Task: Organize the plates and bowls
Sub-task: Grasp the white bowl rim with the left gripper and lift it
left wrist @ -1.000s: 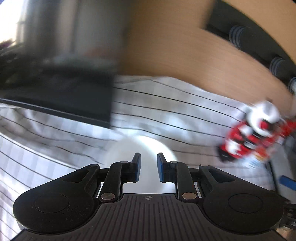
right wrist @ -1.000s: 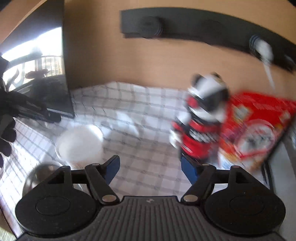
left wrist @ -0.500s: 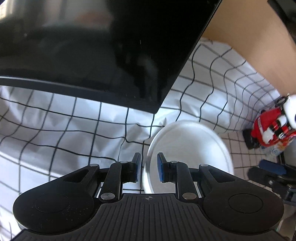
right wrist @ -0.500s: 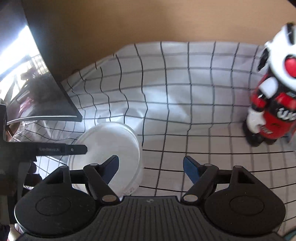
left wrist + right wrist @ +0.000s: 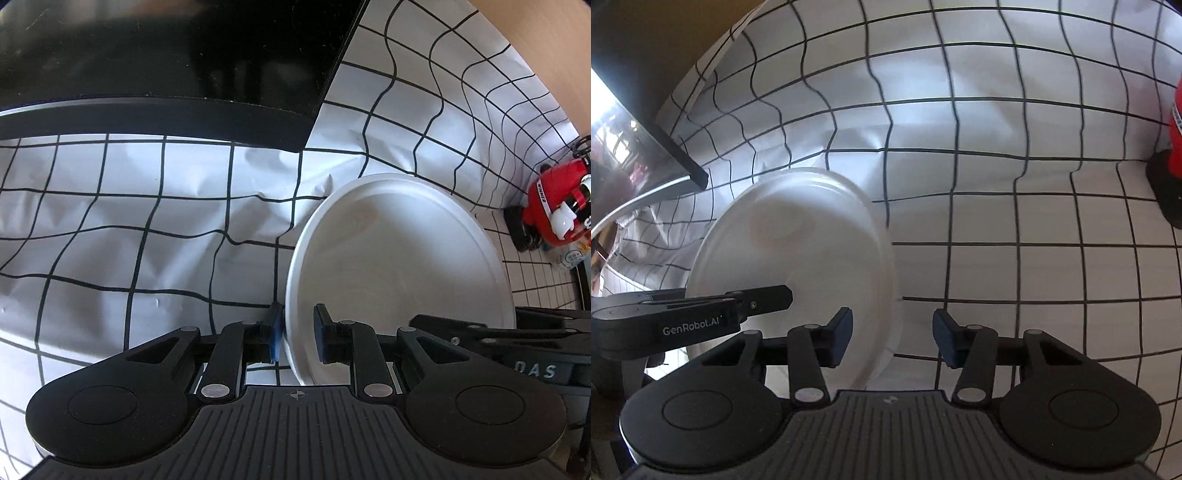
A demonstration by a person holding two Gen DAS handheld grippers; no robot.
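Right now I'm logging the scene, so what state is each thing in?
White plate: lying on the cloth, rim between both tools' fingers.
Left tool: narrowly open, straddling the plate's rim.
Right tool: closing, rim between its pads, not yet pressed.
Checked tablecloth: wrinkled.
Red figure: standing at the cloth's edge.

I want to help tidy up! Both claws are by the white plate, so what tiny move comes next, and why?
Probably finish closing the right claw on the white plate. Its jaws are closing, with the plate's rim between them but a gap still showing. The left claw already straddles the opposite rim, so the plate could then be lifted.
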